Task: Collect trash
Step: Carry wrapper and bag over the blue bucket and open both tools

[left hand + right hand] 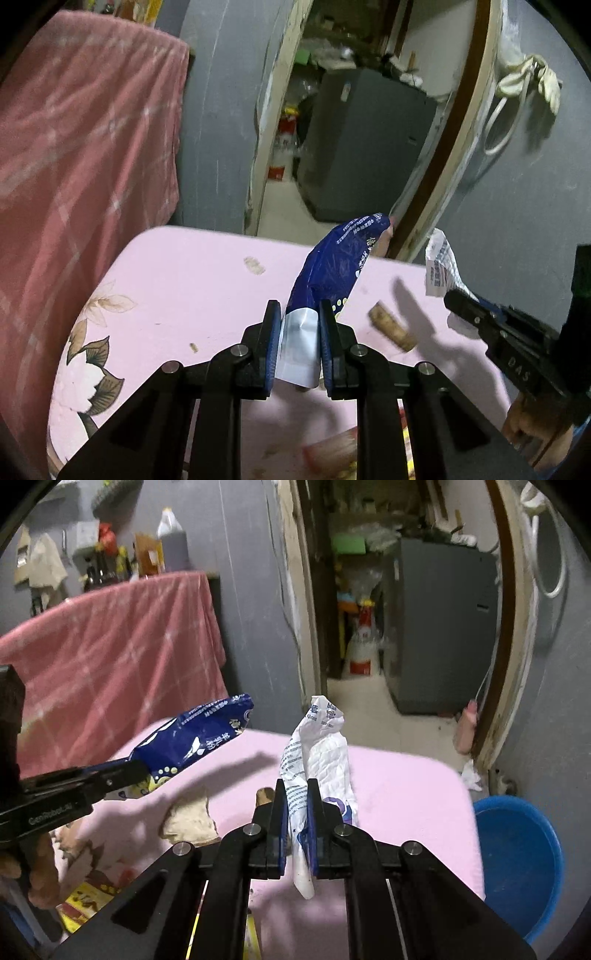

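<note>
A pink tabletop (pixel 184 280) carries a brown stub (pixel 392 329) near its far edge and a torn scrap (pixel 190 821).

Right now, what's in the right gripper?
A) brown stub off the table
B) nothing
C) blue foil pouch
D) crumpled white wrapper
D: in the right wrist view the right gripper is pinched shut on the crumpled white wrapper, lifted above the pink table; the blue foil pouch is clamped in the left gripper.
</note>
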Action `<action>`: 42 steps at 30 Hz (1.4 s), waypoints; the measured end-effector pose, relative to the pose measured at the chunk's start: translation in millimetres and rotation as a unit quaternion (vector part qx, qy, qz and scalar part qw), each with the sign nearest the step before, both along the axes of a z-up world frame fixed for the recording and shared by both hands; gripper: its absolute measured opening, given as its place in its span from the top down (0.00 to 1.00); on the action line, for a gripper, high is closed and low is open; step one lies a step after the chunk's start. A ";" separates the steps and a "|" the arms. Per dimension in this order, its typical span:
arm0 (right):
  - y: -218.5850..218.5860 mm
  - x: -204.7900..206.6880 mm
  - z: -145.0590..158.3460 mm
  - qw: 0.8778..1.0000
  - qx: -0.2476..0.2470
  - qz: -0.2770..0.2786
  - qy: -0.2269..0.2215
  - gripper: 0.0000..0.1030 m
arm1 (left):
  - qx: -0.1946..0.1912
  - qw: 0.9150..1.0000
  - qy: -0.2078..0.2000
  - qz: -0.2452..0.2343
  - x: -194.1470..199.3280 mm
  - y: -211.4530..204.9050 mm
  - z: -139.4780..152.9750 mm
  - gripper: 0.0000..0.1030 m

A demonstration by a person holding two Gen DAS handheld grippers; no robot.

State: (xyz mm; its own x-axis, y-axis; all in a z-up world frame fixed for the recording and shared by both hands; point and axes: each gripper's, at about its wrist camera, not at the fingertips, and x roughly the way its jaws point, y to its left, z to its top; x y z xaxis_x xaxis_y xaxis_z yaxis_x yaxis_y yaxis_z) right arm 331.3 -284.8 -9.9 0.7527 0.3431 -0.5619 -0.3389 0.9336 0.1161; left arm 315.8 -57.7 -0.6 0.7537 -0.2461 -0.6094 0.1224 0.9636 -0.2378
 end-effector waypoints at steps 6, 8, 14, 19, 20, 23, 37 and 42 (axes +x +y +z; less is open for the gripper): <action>-23.3 -25.4 30.0 0.996 0.021 -0.022 -0.081 0.93 | -0.010 0.998 -0.061 0.008 -17.0 -28.6 17.5 0.84; -36.0 -37.1 40.4 0.992 0.028 -0.034 -0.118 0.93 | -0.019 0.997 -0.078 0.007 -22.2 -40.8 22.9 0.84; -71.6 -55.8 55.9 0.985 0.028 -0.067 -0.157 0.93 | -0.041 0.993 -0.110 -0.003 -30.1 -84.5 30.4 0.84; -109.2 -62.7 56.4 0.981 0.031 -0.100 -0.165 0.93 | -0.056 0.992 -0.115 -0.024 -28.0 -128.6 36.3 0.84; -119.2 -63.4 54.9 0.980 0.029 -0.109 -0.166 0.93 | -0.059 0.991 -0.114 -0.028 -27.1 -137.1 36.6 0.84; -149.9 -64.3 48.2 0.978 0.031 -0.131 -0.160 0.93 | -0.062 0.991 -0.111 -0.046 -21.8 -167.6 34.1 0.84; -242.4 -56.6 9.4 0.973 0.040 -0.191 -0.126 0.93 | -0.068 0.993 -0.077 -0.062 6.8 -267.3 7.9 0.84; -254.1 -54.5 -4.0 0.974 0.039 -0.195 -0.109 0.93 | -0.055 0.995 -0.061 -0.064 12.6 -282.9 -4.0 0.84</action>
State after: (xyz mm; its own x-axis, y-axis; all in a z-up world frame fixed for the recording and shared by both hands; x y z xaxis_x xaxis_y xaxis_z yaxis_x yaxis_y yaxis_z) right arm 276.8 -538.9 -14.0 0.9325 0.0418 -0.3587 0.0160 0.9875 0.1567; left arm 328.4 -340.6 -4.6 0.7785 -0.4049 -0.4795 0.2774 0.9074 -0.3158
